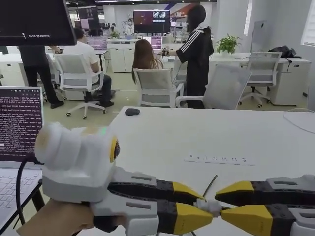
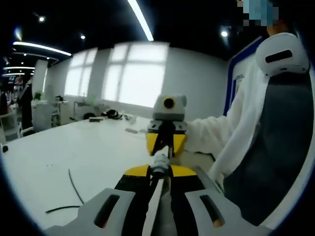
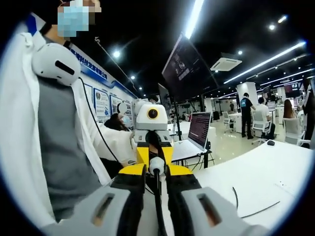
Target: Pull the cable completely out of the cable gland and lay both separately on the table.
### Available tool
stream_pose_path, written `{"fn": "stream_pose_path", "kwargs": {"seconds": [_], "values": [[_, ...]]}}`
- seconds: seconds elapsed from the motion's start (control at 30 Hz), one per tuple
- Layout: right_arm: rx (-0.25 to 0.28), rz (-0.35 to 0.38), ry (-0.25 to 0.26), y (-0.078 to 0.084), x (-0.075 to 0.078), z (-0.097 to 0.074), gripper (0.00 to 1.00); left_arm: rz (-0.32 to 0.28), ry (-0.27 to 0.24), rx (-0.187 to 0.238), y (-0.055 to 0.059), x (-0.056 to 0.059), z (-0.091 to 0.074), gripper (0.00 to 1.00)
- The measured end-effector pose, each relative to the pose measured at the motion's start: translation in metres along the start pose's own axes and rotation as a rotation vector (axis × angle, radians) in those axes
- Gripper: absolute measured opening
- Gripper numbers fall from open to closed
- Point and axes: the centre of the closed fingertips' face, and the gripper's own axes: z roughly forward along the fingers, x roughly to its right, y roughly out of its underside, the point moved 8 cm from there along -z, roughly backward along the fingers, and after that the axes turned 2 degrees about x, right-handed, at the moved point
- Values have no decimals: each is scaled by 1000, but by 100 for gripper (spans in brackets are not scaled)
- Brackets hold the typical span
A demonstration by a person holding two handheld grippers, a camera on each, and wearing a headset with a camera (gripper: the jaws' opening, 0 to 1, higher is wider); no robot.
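Pinching white cable gland (image 1: 212, 206): left gripper (image 2: 158, 171); right gripper (image 3: 156, 169) jaws clamp black cable (image 3: 158, 206).

head view: sitting high behind both claws, facing forward and a bit down across the white counter (image 1: 197, 132) into the office. The left claw (image 1: 199, 204) and right claw (image 1: 222, 202) are crowding the bottom edge, very near.
left gripper view: riding low on the left claw (image 2: 160, 169), looking along its jaws. It is facing the right claw (image 2: 166, 142) head-on, with windows behind and the person's torso at the right.
right gripper view: riding on the right claw (image 3: 156, 169), looking the opposite way at the left claw (image 3: 153, 147), with the cable (image 3: 157, 196) running back between its jaws.
shared, all three: taking in the cable gland (image 1: 211, 206) (image 2: 160, 164) (image 3: 156, 164) at the meeting tips, and the counter (image 2: 74, 147) (image 3: 275, 167).
shared, head + right: both catching the laptop (image 1: 17, 123) (image 3: 199, 129).
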Motion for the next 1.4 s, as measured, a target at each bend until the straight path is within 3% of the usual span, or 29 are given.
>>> {"fn": "stream_pose_path", "kwargs": {"seconds": [0.1, 0.23, 0.4, 0.43, 0.57, 0.63, 0.67, 0.8, 1.0, 1.17, 1.4], "values": [[-66, -18, 3, 6, -2, -4, 10, 1, -9, 11, 0, 1, -1, 15], [-61, -31, 16, 6, -3, -5, 3, 15, -12, 18, -1, 5, 0, 16], [-69, -2, 24, 5, -4, -3, 3, 108, -42, 29, -2, 9, 2, 16], [-62, -11, 30, 4, -4, -4, 2, 143, -59, 49, -4, 9, 2, 16], [-48, -31, 25, 0, -7, -5, 2, 94, -24, 120, -8, 13, 5, 30], [-43, -42, 22, -2, -8, -4, 2, 130, -22, 143, -11, 14, 9, 38], [-36, -47, 24, -4, -8, -3, 2, 161, -27, 186, -14, 14, 12, 37], [18, -55, 24, -12, -10, -5, 2, 121, 7, 178, -9, 9, 13, 20], [25, -64, 26, -14, -10, -7, 2, 98, 17, 227, -15, 10, 14, 17], [-10, -90, 32, -9, -9, -9, 2, 28, 13, 199, -11, 8, 7, 16], [-111, -116, 61, 12, -3, -15, 2, 13, -31, 186, -1, 5, -9, 16]]}}
